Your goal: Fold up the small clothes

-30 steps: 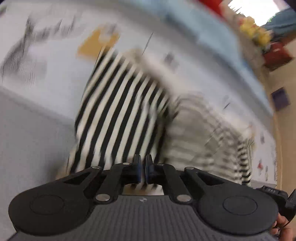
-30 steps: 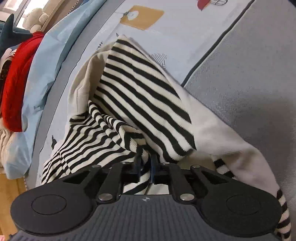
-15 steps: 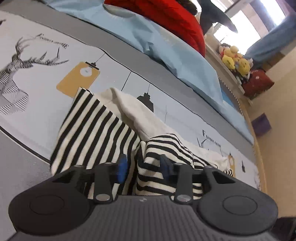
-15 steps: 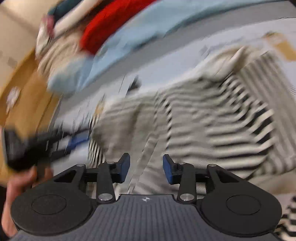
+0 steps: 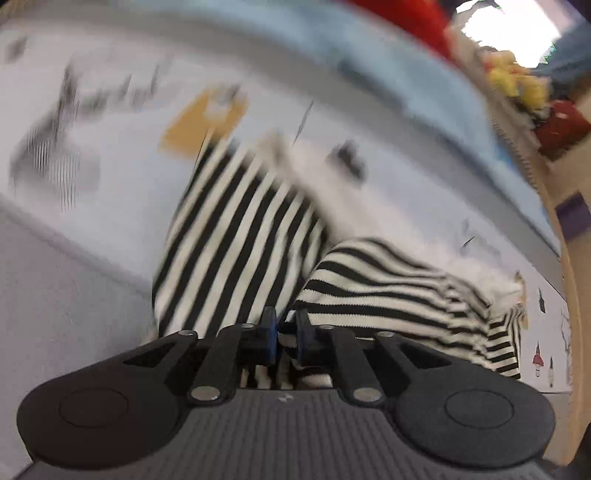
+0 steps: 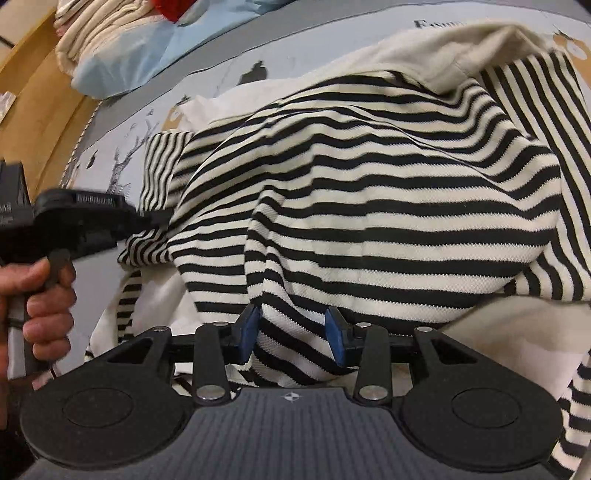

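Observation:
A black-and-white striped garment (image 6: 369, 192) with cream lining lies crumpled on the printed bed sheet (image 5: 110, 122). It also shows in the blurred left wrist view (image 5: 240, 229). My left gripper (image 5: 283, 328) is shut on a striped fold at the garment's near edge. My right gripper (image 6: 293, 328) is open, its blue pads either side of a striped fold without pinching it. In the right wrist view the left gripper's body (image 6: 74, 221) and the hand holding it reach in from the left, and its fingertips are hidden by cloth.
A light blue pillow (image 6: 147, 48) and a cream blanket (image 6: 99, 22) lie at the far side of the bed, with red fabric (image 5: 406, 18) and plush toys (image 5: 517, 81) beyond. A wooden bed frame (image 6: 40, 103) runs along the edge.
My left gripper was shut, opened half a second ago, and has shut again on the striped cloth. My right gripper let go of the garment, opened and swung round over it.

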{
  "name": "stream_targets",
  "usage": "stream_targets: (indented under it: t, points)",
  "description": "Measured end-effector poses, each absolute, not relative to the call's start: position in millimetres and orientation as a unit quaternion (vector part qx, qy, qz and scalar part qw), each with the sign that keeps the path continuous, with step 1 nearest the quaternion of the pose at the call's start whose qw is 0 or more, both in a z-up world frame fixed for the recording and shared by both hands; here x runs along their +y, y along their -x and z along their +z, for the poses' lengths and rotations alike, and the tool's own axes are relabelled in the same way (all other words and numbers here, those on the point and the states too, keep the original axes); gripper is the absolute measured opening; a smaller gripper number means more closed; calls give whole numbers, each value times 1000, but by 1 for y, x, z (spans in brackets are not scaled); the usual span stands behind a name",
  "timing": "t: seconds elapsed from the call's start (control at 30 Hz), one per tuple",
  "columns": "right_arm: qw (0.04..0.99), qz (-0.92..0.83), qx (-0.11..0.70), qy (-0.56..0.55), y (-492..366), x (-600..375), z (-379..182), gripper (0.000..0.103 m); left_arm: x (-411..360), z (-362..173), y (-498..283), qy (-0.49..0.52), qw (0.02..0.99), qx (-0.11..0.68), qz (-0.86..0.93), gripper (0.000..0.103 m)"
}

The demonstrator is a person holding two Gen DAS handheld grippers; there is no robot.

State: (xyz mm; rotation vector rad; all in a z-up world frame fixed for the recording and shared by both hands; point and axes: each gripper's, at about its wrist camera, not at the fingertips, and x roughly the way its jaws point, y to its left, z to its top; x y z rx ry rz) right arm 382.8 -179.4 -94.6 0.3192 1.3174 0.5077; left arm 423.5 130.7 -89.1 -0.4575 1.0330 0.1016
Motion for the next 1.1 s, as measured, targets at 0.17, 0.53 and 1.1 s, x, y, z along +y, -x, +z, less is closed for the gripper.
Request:
stream_targets:
  t: [0.17,0.53,1.1]
  points:
    - [760,264,574,-151,-379,-187,-78,41,106,-67,-417,176,871,458,-32,25]
    - [808,232,515,-165,-383,-208,-60,41,72,-114,-416,45,824,562,-58,43]
    - [868,65,462,-172,-335,-291,-33,41,47,-39,-319,-51,885,450,-112,69]
